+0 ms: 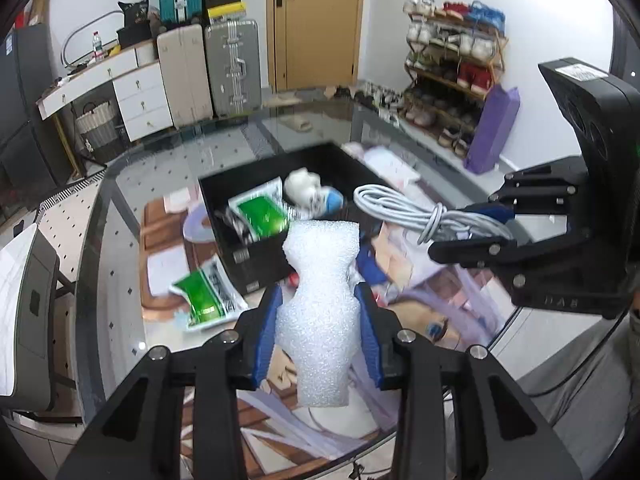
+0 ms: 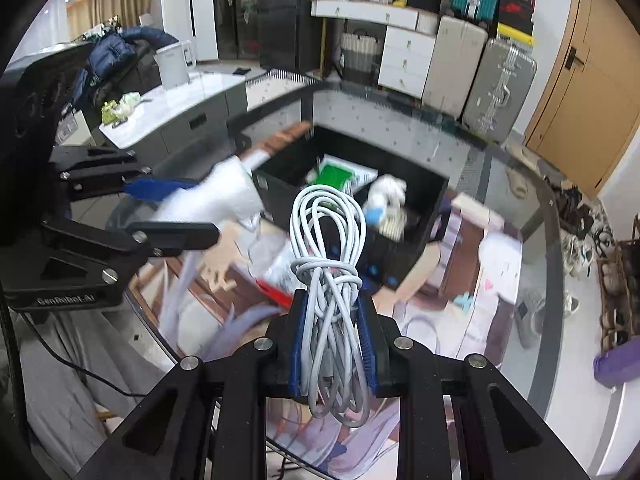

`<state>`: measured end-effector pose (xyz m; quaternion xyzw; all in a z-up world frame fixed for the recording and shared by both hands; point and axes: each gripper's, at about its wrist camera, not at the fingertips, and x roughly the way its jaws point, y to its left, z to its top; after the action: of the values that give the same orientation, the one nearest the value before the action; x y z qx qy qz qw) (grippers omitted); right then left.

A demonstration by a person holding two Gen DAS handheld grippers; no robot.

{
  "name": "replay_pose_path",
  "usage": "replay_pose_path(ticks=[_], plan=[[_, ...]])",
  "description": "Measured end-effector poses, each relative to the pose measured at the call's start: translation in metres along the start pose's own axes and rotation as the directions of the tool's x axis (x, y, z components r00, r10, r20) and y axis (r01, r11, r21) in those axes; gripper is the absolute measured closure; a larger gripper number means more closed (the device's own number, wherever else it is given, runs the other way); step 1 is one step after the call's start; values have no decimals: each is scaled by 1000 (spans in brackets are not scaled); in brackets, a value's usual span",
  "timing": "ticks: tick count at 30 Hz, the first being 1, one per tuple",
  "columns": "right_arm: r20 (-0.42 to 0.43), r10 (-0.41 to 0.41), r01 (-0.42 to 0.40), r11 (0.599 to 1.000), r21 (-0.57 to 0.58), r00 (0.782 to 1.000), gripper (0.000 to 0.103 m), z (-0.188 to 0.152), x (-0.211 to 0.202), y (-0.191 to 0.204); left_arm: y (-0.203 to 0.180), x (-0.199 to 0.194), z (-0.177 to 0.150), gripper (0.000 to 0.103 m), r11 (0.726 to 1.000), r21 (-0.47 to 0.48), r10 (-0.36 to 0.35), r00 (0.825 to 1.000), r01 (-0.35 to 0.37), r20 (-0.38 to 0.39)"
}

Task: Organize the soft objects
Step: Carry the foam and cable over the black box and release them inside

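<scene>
1. Foam (image 1: 320,312) was clamped between the left gripper's (image 1: 319,308) blue pads (image 1: 267,332), held clear above the glass table (image 1: 120,240), just short of the black box (image 1: 256,258).
2. Cable (image 2: 328,300), a white coiled bundle, was pinched in the right gripper (image 2: 332,320); jaws closed tight on it, loops sticking out ahead and behind the pads.
3. In the left view the right gripper (image 1: 476,232) sat off to the right with the cable (image 1: 420,212) pointing at the box.
4. In the right view the left gripper (image 2: 176,210) sat at left, foam (image 2: 224,196) blurred.
5. Box (image 2: 400,252) was open on the table and held a green packet (image 1: 262,216) and a white plush toy (image 1: 308,190).
6. Second green packet (image 1: 206,294) lay on the table just beside the box's near corner.
7. Printed mat (image 2: 460,312) lay under the glass.
</scene>
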<state>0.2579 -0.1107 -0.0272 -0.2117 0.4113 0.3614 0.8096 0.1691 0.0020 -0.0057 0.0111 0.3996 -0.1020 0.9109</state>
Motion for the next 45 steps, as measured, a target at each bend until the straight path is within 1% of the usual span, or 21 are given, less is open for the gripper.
replay_pose_path(ticks=[3,6,11,15,17,20,23,25,27,30,32,35,39,42,45], plan=[[42,-28,29,999,-21,999,80,12,-11,5,-2,-7,9,67,1000,0,8,999,-8,33],[74,-33,35,999,-27,997,80,23,-17,8,-3,-12,21,67,1000,9,17,998,-18,66],[150,-86,89,996,-14,985,80,43,-23,4,-2,-16,38,67,999,1,44,991,-45,126],[207,-114,108,993,43,972,80,59,-21,-3,5,-15,51,67,998,-16,64,983,-62,170],[236,-118,103,992,73,965,80,67,-18,-7,8,-13,57,67,995,-23,98,976,-95,193],[252,-147,122,986,114,956,80,79,-11,-16,15,-8,66,67,991,-57,127,968,-117,217],[261,-138,100,983,154,955,80,89,0,-27,28,2,75,67,988,-110,131,966,-109,221],[268,-152,108,979,171,951,80,96,10,-33,35,8,78,67,983,-139,147,963,-118,225],[261,-154,105,976,190,953,80,101,22,-39,39,18,82,67,978,-156,168,961,-136,220],[242,-127,71,971,229,962,80,105,41,-48,47,34,84,67,972,-190,179,963,-141,203],[218,-138,83,967,241,966,80,106,55,-51,53,47,84,67,965,-214,193,964,-152,182],[197,-146,92,962,258,970,80,105,72,-55,61,68,82,67,958,-245,183,974,-147,133],[165,-115,64,956,288,980,80,100,94,-64,71,93,74,67,953,-276,147,987,-122,69],[129,-100,57,953,298,987,80,93,110,-69,70,104,70,67,953,-280,128,991,-113,37],[112,-99,64,957,284,989,80,90,121,-69,68,112,65,67,951,-289,120,993,-113,7]])
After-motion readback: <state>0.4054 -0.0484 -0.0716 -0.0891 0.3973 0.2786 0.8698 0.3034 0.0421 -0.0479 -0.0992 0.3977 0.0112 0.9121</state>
